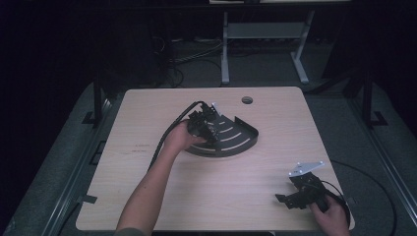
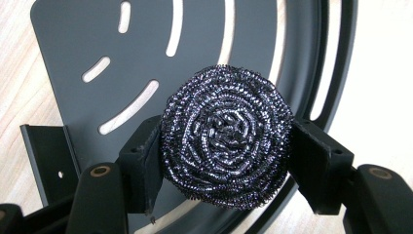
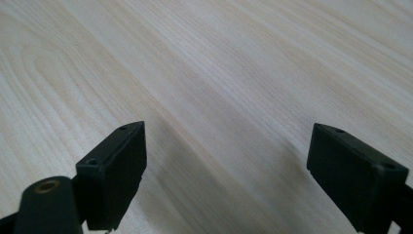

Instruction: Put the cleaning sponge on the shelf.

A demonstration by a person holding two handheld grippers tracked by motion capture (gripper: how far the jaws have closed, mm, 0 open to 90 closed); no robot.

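A round steel-wool scourer [image 2: 226, 138], dark and shiny, is clamped between the two black pads of my left gripper [image 2: 225, 158]. Below it lies a dark fan-shaped metal tray [image 2: 78, 44] with curved slots and a raised rim. From above, my left gripper [image 1: 210, 129] hangs over that tray [image 1: 242, 138] near the table's middle, with a hand behind it. My right gripper [image 1: 284, 199] rests at the table's near right corner. Its jaws [image 3: 226, 170] stand wide apart over bare wood, with nothing between them.
The light wooden table [image 1: 147, 113] has a round cable hole [image 1: 247, 100] near its far edge. Black cables trail from both grippers. A white desk frame [image 1: 263, 34] stands on the dark floor beyond the table.
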